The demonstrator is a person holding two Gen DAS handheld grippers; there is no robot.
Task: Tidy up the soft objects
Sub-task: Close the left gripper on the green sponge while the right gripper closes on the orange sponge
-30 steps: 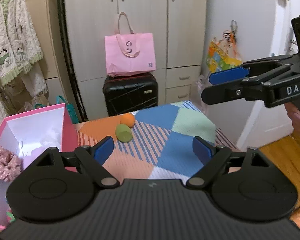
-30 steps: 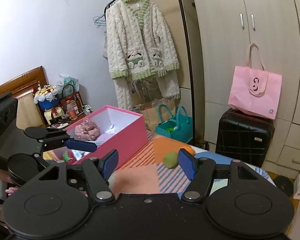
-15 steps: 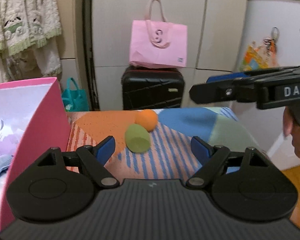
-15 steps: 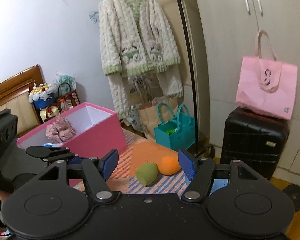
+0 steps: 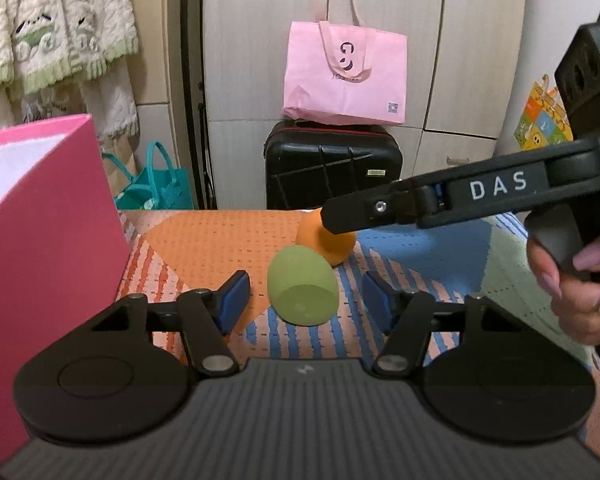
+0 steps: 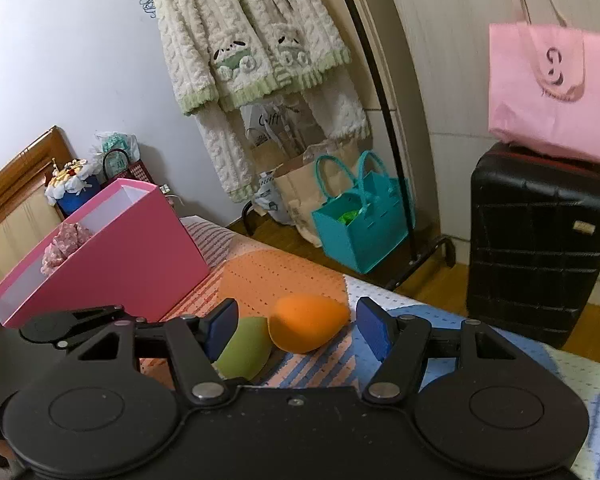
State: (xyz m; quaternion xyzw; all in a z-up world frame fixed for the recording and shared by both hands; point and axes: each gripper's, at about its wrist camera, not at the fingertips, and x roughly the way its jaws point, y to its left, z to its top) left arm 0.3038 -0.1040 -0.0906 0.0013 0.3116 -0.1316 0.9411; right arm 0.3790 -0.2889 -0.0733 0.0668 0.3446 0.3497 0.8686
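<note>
Egg-shaped green sponge (image 5: 302,290), seemingly matte

**What the two wrist views are hiding**

The right gripper's finger (image 5: 342,218) is covering the top of the orange sponge (image 5: 332,246), and the green sponge (image 5: 302,292) is hiding its lower left side. In the right wrist view, a blue pad (image 6: 220,326) is masking the green sponge's (image 6: 246,346) left end. The pink box (image 5: 48,248) is running off the left edge, its inside facing away. A hand (image 5: 576,292) is being cut off at the right edge. The pink bag's (image 6: 552,92) right side is being cropped.
</note>
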